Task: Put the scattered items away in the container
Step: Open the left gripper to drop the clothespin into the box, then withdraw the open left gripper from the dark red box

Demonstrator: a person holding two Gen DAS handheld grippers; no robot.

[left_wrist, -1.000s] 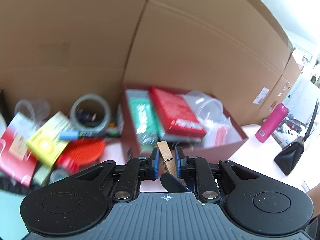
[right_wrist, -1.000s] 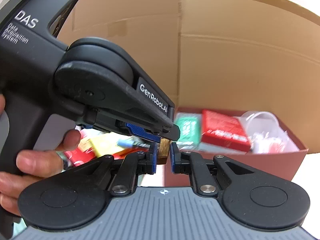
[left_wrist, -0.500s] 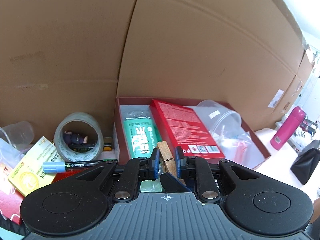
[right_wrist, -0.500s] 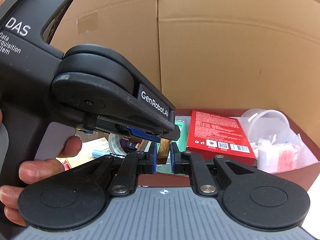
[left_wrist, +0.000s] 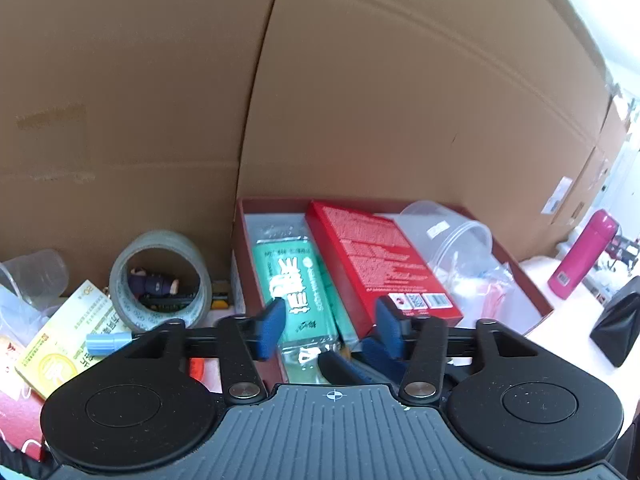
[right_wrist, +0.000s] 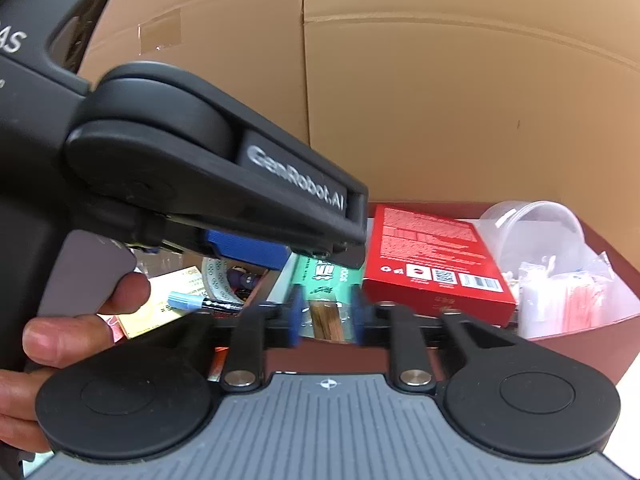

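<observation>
Both jaws opening. Left gripper (left_wrist: 331, 330) wide, empty. Right gripper (right_wrist: 325, 314) narrower; wooden clothespin (right_wrist: 327, 320) loose between the pads, above the red box (left_wrist: 532, 292), apparently dropping. Still outside, left: tape roll (left_wrist: 160, 280), marker (left_wrist: 106, 342), yellow packet (left_wrist: 60, 344).

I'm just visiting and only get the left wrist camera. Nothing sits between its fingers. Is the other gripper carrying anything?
Observer: Yes. A wooden clothes peg sits between the fingers of the right gripper. They are opening, and the pads look clear of it.
Operator: Who is holding the left gripper?
Observer: A person's hand is wrapped round the handle of the left gripper. Its fingers are opening too, with nothing between them.
Operator: Any writing on it?
Observer: The lettering on its side reads GenRobot.AI.
</observation>
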